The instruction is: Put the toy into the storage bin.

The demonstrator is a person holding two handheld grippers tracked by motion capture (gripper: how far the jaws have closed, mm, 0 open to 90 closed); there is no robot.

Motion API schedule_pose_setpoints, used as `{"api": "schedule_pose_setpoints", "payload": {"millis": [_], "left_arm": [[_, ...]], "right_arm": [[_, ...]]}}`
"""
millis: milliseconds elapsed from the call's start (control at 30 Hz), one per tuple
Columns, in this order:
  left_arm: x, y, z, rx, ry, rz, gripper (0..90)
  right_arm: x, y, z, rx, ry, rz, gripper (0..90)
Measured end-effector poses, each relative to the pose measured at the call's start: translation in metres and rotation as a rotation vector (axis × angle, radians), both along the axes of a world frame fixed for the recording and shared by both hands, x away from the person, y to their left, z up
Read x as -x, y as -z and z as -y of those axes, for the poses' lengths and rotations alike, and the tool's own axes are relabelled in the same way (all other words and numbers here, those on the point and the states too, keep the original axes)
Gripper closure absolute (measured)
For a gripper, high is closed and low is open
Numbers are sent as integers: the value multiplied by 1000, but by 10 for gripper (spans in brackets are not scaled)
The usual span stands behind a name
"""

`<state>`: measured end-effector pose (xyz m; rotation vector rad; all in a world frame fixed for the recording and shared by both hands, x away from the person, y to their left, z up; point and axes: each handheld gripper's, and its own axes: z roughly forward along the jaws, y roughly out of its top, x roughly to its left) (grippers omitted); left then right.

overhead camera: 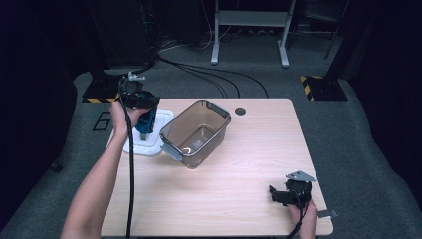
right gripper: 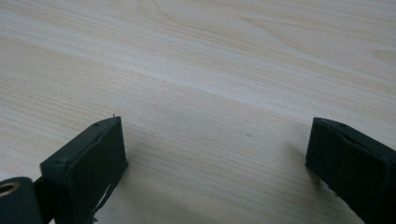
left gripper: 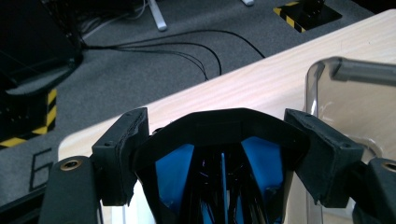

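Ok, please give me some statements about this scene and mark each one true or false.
1. The left gripper holds a blue and black object between its jaws. True.
2. The clear plastic box on the table is full of items. False: it looks empty.
3. The right gripper is shut on a white lid. False: its jaws stand open over bare wood.
4. A white lid lies beside the box, at the table's left edge. True.
5. The box lies upside down. False: its opening faces up.
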<state>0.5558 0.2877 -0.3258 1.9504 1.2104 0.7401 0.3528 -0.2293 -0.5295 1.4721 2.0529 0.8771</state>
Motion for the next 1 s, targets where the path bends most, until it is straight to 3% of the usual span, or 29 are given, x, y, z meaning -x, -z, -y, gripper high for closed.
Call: {"api": "schedule_pose_setpoints", "payload": {"millis": [267, 567, 833, 1000], "left_arm": [[0, -20, 13, 8, 17, 44, 252], [7, -39, 37, 52, 92, 82, 252], [13, -43, 63, 59, 169, 92, 253], [15, -39, 75, 98, 213, 75, 252]], "right_arm": [[0, 0, 0, 0, 0, 0, 40], [0, 0, 0, 0, -1, 0, 40], [0, 0, 0, 0, 0, 0, 40], [0, 0, 0, 0, 0, 0, 40]]}}
